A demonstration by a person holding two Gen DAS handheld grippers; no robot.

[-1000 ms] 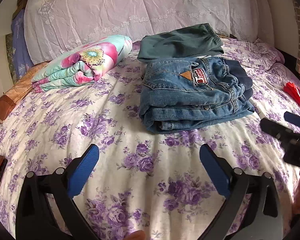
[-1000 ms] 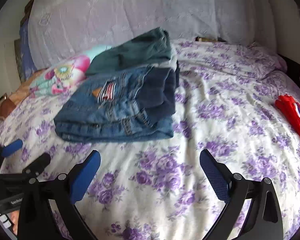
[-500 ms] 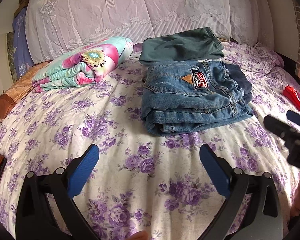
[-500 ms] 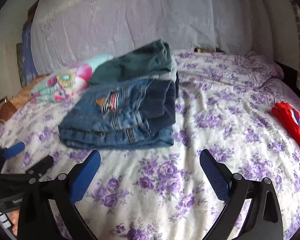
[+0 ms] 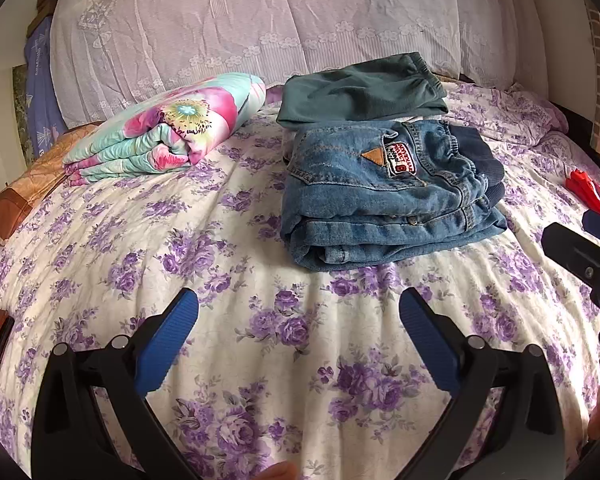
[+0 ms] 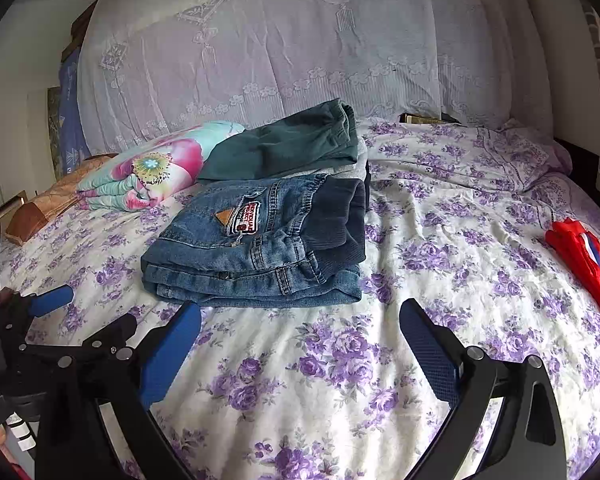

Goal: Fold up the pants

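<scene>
Folded blue jeans (image 5: pixel 384 196) lie on the flowered bedspread (image 5: pixel 204 264), with folded dark green pants (image 5: pixel 360 88) just behind them. Both show in the right wrist view too: the jeans (image 6: pixel 260 248) and the green pants (image 6: pixel 288 146). My left gripper (image 5: pixel 298 322) is open and empty, hovering above the bedspread short of the jeans. My right gripper (image 6: pixel 300 330) is open and empty, close to the jeans' near edge. The right gripper's tip shows at the right edge of the left wrist view (image 5: pixel 580 256), and the left gripper shows at the lower left of the right wrist view (image 6: pixel 72 320).
A folded floral quilt (image 5: pixel 168 136) lies at the back left. A red garment (image 6: pixel 584 264) lies at the right edge of the bed. A lace-covered headboard cushion (image 5: pixel 280 20) stands behind. A brown pillow (image 5: pixel 20 196) sits at far left.
Both grippers have drawn back and lifted slightly from the jeans; the clothes have not moved. Both stay open.
</scene>
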